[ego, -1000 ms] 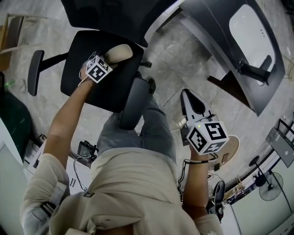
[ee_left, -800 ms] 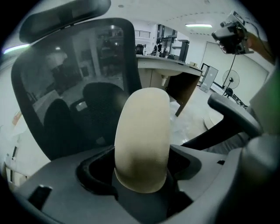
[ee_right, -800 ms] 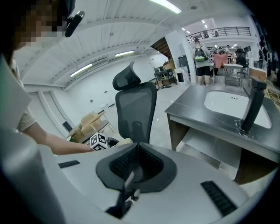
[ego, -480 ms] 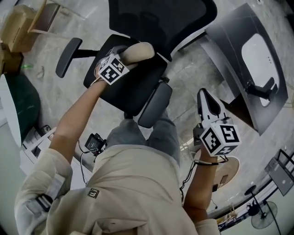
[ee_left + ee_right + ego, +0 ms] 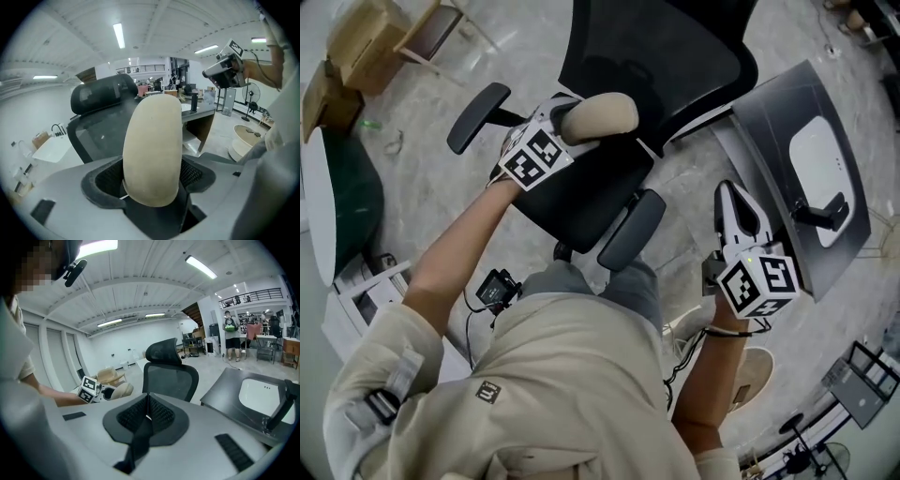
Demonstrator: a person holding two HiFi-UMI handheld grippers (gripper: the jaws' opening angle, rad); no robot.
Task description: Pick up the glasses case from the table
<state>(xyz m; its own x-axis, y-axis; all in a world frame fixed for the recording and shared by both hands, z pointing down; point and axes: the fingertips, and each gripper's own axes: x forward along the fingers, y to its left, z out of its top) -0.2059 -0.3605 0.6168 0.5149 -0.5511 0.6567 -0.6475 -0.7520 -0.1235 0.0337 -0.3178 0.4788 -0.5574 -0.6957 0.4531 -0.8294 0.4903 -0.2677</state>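
Note:
The glasses case [image 5: 600,117] is a beige, rounded, oblong shell. My left gripper [image 5: 570,125] is shut on its near end and holds it in the air over the seat of a black office chair [image 5: 598,187]. In the left gripper view the case [image 5: 153,140] stands up between the two jaws and fills the middle. My right gripper [image 5: 734,195] hangs to the right of the chair, shut with nothing in it; its jaws meet in a closed line [image 5: 147,416]. From the right gripper view, the left gripper [image 5: 98,391] and the case [image 5: 123,390] show at the left.
A dark grey table [image 5: 783,122] at the right carries a white board [image 5: 817,159] and a black stand [image 5: 821,212]. Cardboard boxes [image 5: 366,42] lie at the top left. A small black device with cables [image 5: 494,291] sits on the floor by the person's legs.
The head view has swung, so the chair's mesh backrest now shows and the table sits further right. The left gripper keeps hold of the case; the right stays shut.

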